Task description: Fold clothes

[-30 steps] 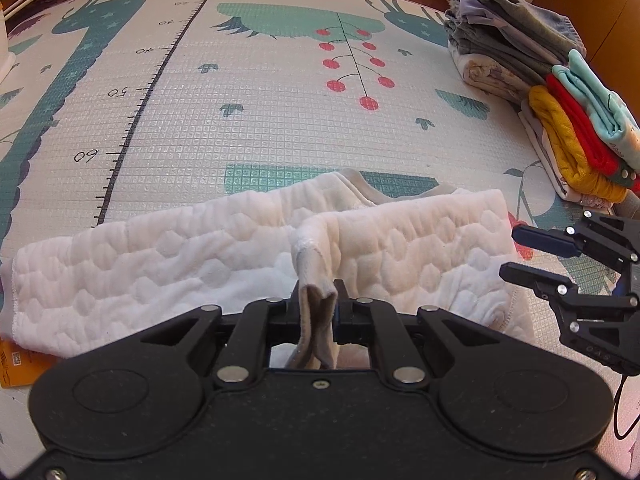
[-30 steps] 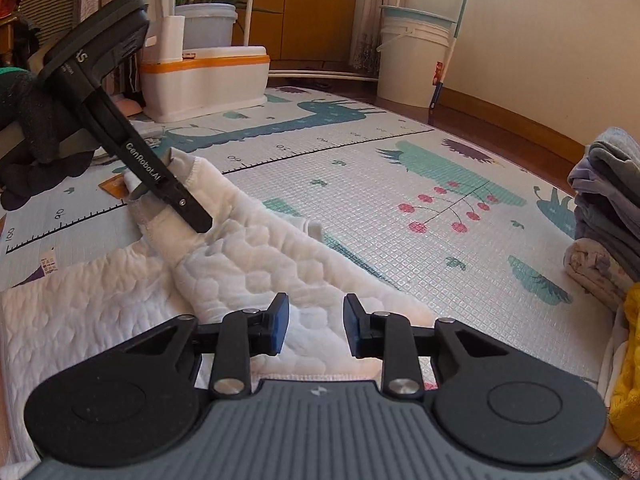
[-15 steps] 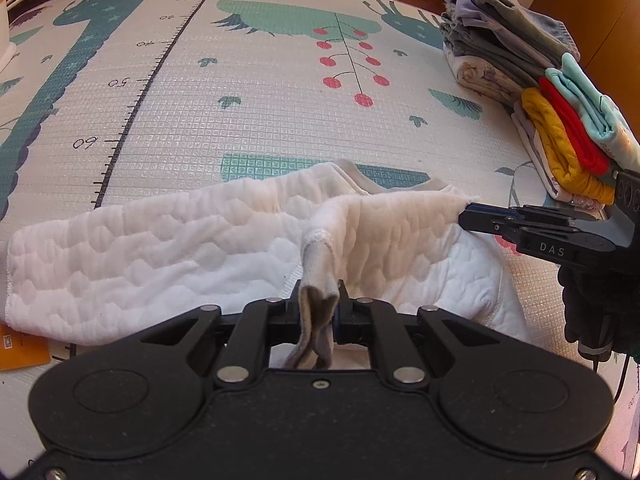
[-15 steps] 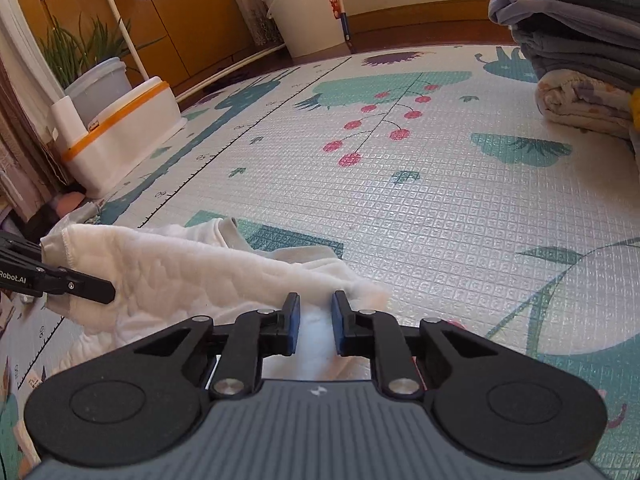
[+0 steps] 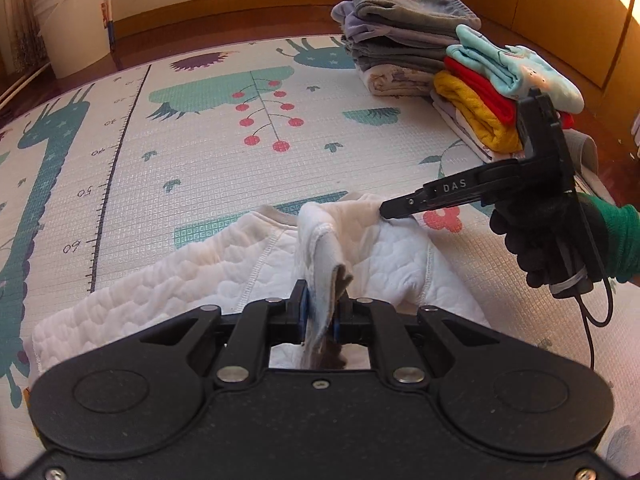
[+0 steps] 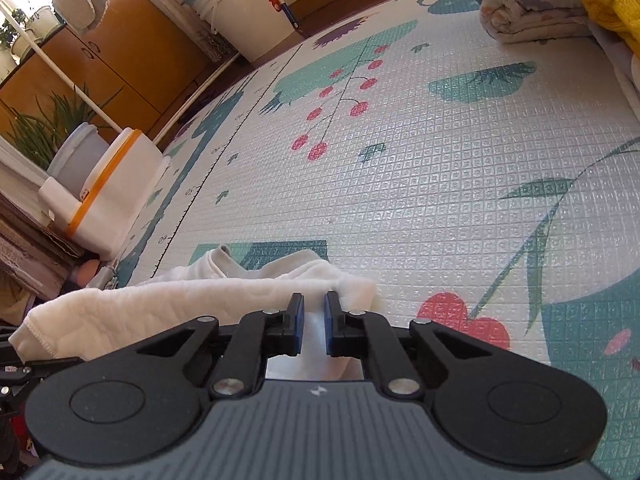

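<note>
We are looking along the left gripper (image 5: 320,312); its two fingers are pinching a fold of the white quilted garment (image 5: 224,268), which is lying on the play mat (image 5: 208,152) at 6 o'clock in this view, one sleeve trailing toward 8 o'clock. The right gripper (image 5: 386,213) is reaching in from 3 o'clock, held by a black-gloved hand (image 5: 548,240) with a green cuff; its tip is touching the cloth's raised edge near the collar; from here we cannot tell whether that tip is gripping cloth.

From the right wrist we are seeing the right gripper (image 6: 313,322) closely: fingers drawn near together with a narrow gap, white fabric (image 6: 160,300) lying between and beneath them; whether the pads are actually pressing it we cannot tell. This view alone is showing a white bin with an orange band (image 6: 116,188) at 9 o'clock, a potted plant (image 6: 44,128) behind it, wooden cabinets (image 6: 100,64) at 11 o'clock and a white bucket (image 6: 248,12) at 12 o'clock.

Only the left view is showing both folded stacks whole: the grey pile (image 5: 400,44) at 1 o'clock and the coloured pile (image 5: 492,100) at 2 o'clock.
</note>
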`<act>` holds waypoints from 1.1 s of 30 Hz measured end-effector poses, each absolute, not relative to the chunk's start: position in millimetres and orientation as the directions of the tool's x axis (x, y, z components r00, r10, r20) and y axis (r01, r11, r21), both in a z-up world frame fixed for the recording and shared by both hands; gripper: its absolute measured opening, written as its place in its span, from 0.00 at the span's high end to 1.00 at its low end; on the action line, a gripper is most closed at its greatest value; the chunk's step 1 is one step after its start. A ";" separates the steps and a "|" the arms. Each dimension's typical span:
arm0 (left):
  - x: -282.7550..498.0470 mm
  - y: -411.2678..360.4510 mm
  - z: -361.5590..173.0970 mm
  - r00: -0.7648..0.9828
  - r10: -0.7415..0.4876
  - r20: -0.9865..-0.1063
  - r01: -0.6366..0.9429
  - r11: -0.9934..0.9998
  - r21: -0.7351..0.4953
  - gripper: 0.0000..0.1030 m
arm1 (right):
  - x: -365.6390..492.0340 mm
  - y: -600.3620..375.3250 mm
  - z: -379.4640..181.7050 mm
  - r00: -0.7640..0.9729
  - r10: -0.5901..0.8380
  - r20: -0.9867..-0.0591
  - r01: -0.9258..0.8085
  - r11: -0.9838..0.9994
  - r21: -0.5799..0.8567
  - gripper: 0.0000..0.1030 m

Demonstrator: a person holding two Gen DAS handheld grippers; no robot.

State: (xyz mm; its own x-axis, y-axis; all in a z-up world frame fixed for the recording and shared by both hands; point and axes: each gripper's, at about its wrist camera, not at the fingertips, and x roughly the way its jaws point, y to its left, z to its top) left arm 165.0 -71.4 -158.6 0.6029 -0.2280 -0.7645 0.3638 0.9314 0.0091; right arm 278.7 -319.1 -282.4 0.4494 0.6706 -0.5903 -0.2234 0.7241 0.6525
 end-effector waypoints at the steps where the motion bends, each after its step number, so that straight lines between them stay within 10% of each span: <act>1: 157.5 -84.1 -157.9 0.607 -0.222 -0.763 0.411 0.910 0.061 0.93 | 279.4 -322.4 -284.9 0.449 0.680 -0.579 -0.197 0.708 0.679 0.91; 8: 116.8 -147.1 -172.2 0.604 -0.238 -0.761 0.646 0.705 0.293 0.93 | 281.8 -347.5 -312.6 0.466 0.778 -0.421 0.043 0.456 0.889 0.70; 18: 85.7 -170.5 -199.1 0.582 -0.271 -0.767 0.780 0.454 0.431 0.94 | 282.9 -347.2 -317.8 0.476 0.785 -0.397 0.069 0.417 0.906 0.68; 23: 68.8 -176.0 -212.0 0.585 -0.277 -0.762 0.810 0.249 0.531 0.94 | 278.5 -341.0 -313.2 0.480 0.748 -0.458 0.006 0.520 0.854 0.94; 33: 48.6 -174.4 -237.6 0.583 -0.270 -0.766 0.794 -0.007 0.607 0.94 | 268.0 -348.6 -320.7 0.532 0.728 -0.432 0.000 0.511 0.860 1.00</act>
State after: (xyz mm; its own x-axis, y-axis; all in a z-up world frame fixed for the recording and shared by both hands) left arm 48.6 -174.4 -237.6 0.5833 -0.2697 -0.7661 0.7945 -0.0069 0.6073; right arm 268.0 -348.6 -320.7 0.5323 0.7278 -0.4325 0.0003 0.5107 0.8597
